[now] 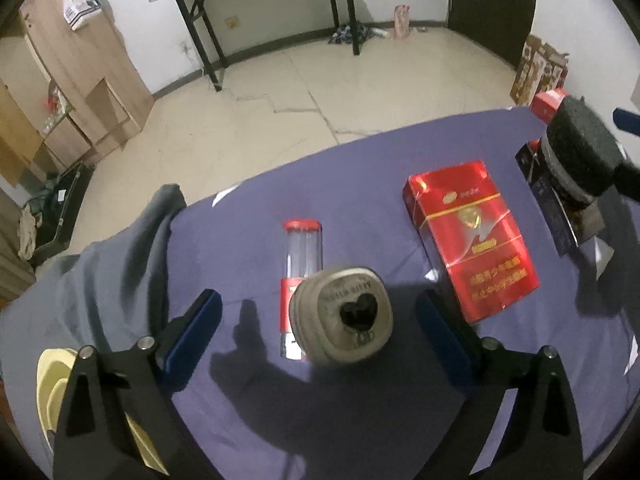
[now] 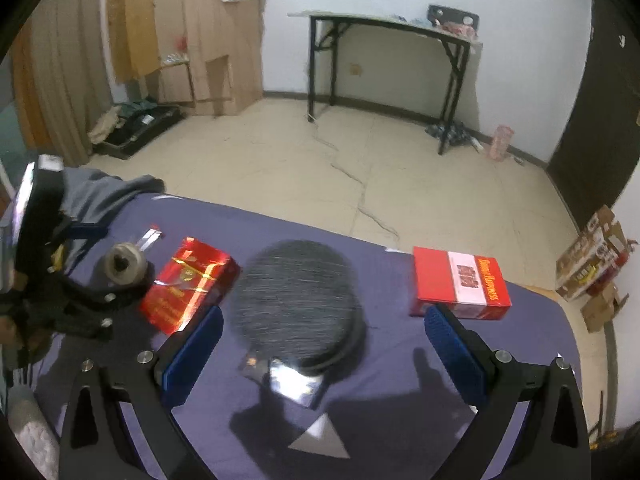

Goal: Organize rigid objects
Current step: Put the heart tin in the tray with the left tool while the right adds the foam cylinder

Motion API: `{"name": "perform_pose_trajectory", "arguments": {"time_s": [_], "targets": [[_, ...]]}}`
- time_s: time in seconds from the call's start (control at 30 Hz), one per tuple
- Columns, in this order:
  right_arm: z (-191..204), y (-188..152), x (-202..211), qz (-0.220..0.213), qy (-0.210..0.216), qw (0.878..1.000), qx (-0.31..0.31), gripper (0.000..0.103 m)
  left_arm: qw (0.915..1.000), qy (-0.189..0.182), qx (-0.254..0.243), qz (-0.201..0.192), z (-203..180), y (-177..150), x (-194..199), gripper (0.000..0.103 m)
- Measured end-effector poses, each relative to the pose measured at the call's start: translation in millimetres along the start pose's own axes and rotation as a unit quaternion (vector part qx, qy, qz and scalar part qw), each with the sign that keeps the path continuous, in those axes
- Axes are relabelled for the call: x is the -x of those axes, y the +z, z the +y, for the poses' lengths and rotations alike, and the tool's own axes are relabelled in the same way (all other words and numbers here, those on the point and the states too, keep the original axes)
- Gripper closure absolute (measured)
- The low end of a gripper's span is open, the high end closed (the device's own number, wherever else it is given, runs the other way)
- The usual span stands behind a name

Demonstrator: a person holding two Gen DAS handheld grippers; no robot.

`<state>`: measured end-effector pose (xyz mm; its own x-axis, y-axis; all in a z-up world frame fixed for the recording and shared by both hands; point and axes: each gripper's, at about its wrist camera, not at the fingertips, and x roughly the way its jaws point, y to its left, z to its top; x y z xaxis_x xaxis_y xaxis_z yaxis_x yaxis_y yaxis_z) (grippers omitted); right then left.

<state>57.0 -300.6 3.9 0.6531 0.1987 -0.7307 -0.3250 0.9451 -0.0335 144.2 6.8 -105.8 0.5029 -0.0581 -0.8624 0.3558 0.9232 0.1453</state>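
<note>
A grey tin with a heart-shaped hole [image 1: 343,320] hangs between the wide-apart fingers of my left gripper [image 1: 318,320], above a clear tube with red caps [image 1: 301,276]. A shiny red box [image 1: 470,236] lies to its right; it also shows in the right wrist view [image 2: 188,288]. A dark round stone-like block [image 2: 298,312] hovers between the wide-apart fingers of my right gripper [image 2: 324,330], above a dark box [image 2: 292,384]. A red and white box [image 2: 460,282] lies beyond the right finger [image 2: 454,340]. Neither object visibly touches the pads.
The table is covered by a purple cloth [image 1: 360,420]. A grey garment [image 1: 120,264] lies at its left end. A yellow object [image 1: 52,384] sits by the left gripper. Beyond the edge are the floor, a black-legged table [image 2: 384,60] and cartons [image 2: 596,264].
</note>
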Motion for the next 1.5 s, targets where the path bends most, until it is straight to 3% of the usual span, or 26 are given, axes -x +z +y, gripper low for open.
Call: {"name": "perform_pose_trajectory", "arguments": {"time_s": [0.17,0.23,0.3,0.33,0.37,0.4,0.43,0.47,0.67,0.83,1.03,1.13,1.17,1.3,1.37,1.5], "targets": [[8,-9,-9,0.004,-0.013,0.999,0.029,0.000,0.9997,-0.011,-0.010,-0.022,0,-2,5,0.008],[7,-9,-14,0.010,-0.013,0.999,0.029,0.000,0.9996,-0.014,-0.012,-0.020,-1,-2,5,0.018],[5,-7,-18,0.017,-0.018,0.999,0.026,0.000,0.9997,-0.018,-0.013,-0.012,-1,-2,3,0.039],[3,-6,-20,0.017,-0.017,1.000,0.020,0.001,0.9997,-0.019,-0.011,-0.009,-1,-2,2,0.044],[1,-3,-20,0.015,-0.009,1.000,0.012,0.007,0.9995,-0.030,-0.007,-0.006,0,-3,1,0.050],[-2,-2,-19,0.013,-0.004,1.000,0.006,0.014,0.9990,-0.045,-0.002,-0.005,0,-3,1,0.050],[-4,0,-21,0.012,-0.007,1.000,-0.002,0.033,0.9990,-0.044,0.000,-0.006,-1,-3,1,0.050],[-5,1,-21,0.014,-0.010,1.000,-0.007,0.035,0.9990,-0.043,0.001,-0.008,-2,-4,3,0.050],[-17,2,-9,-0.005,0.005,0.999,-0.039,0.036,0.9962,-0.081,0.025,-0.022,6,-7,22,0.050],[-10,7,19,-0.035,0.017,0.999,-0.027,0.037,0.9893,-0.107,0.083,-0.055,40,-18,78,0.050],[76,27,47,-0.065,0.089,0.991,0.077,0.037,0.9824,-0.063,0.158,-0.077,133,-77,163,0.050],[141,34,47,-0.059,0.144,0.981,0.116,0.037,0.9788,0.034,0.189,-0.072,185,-133,188,0.050],[168,34,44,-0.052,0.165,0.976,0.130,0.037,0.9747,0.040,0.211,-0.062,200,-150,188,0.050],[259,15,30,-0.009,0.217,0.957,0.191,0.037,0.9544,0.031,0.297,0.002,243,-221,163,0.050],[302,-1,19,0.020,0.232,0.949,0.214,0.037,0.9464,0.019,0.322,0.022,252,-238,147,0.050],[346,-15,-3,0.048,0.222,0.941,0.252,0.037,0.9308,-0.008,0.365,0.003,272,-235,132,0.050]]}}
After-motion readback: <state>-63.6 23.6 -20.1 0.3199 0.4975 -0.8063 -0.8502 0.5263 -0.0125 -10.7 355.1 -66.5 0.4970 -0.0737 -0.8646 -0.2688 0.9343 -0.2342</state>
